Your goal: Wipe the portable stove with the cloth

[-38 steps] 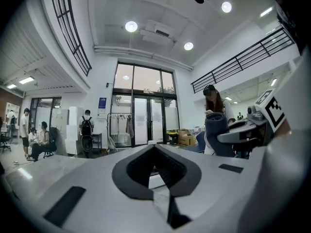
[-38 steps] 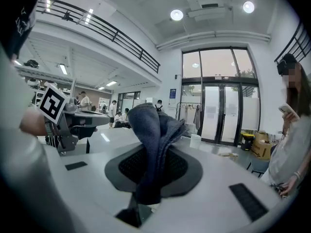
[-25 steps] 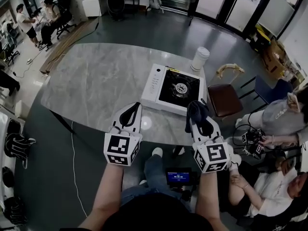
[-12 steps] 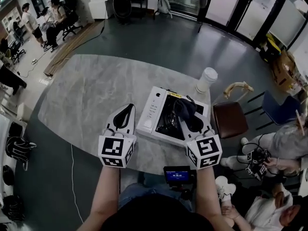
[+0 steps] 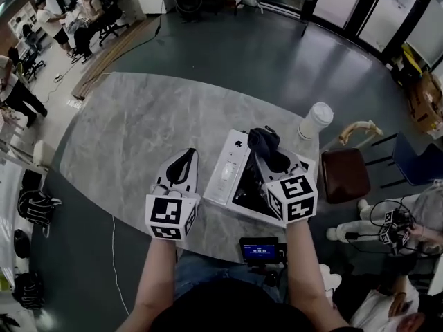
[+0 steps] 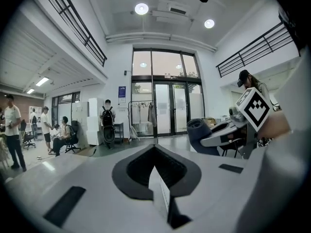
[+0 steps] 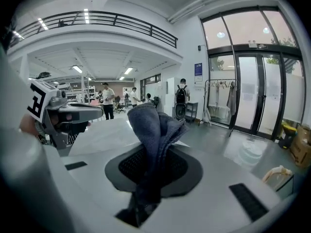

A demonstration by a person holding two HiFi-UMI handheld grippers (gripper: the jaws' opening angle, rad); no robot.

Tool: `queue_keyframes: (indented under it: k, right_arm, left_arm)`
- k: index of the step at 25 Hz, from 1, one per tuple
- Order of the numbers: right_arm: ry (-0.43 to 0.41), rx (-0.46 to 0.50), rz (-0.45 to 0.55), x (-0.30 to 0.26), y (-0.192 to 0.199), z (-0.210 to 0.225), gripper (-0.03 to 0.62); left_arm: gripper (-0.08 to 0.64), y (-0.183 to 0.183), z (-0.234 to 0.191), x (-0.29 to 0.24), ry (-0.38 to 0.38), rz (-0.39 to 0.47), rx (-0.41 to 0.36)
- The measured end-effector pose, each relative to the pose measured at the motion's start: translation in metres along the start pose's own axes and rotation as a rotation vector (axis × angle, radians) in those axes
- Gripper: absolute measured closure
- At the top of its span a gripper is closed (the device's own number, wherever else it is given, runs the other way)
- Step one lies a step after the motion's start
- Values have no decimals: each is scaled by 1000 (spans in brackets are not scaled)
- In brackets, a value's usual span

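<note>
The portable stove (image 5: pixel 230 169), white with a black top, sits on the near right part of the grey marble table (image 5: pixel 131 126). My right gripper (image 5: pixel 272 159) hovers over the stove's black top, shut on a bunched dark blue cloth (image 5: pixel 265 144) that sticks up past its tips. The right gripper view shows the cloth (image 7: pixel 155 127) pinched between the jaws of that gripper (image 7: pixel 148 154). Left of the stove, my left gripper (image 5: pixel 185 159) is held above the table, shut and holding nothing; in its own view the left gripper (image 6: pixel 154 149) shows its jaws meeting.
A white cup (image 5: pixel 315 119) stands at the table's right edge beyond the stove. A brown chair (image 5: pixel 345 174) is beside the table on the right. A small screen device (image 5: pixel 257 250) hangs near my body. People (image 5: pixel 86 9) sit far back left.
My right gripper has carried the cloth forward from the stove's near edge to above its top. The left gripper has kept its place beside the stove.
</note>
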State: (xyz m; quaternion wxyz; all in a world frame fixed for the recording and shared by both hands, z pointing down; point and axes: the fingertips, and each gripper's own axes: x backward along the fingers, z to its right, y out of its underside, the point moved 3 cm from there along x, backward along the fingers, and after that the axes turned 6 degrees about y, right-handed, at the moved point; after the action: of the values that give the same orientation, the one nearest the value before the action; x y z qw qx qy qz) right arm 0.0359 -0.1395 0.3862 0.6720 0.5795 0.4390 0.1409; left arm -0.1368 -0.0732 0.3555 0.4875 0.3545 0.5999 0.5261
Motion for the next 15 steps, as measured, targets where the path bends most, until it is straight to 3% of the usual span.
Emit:
queue_keyframes:
  k: [7, 15]
  right_arm:
    - [7, 29, -77, -47, -10, -4, 518]
    - [-22, 76, -303, -109, 16, -2, 518]
  left_arm:
    - [549, 2, -27, -29, 77, -42, 5]
    - [549, 10, -46, -58, 169, -67, 22]
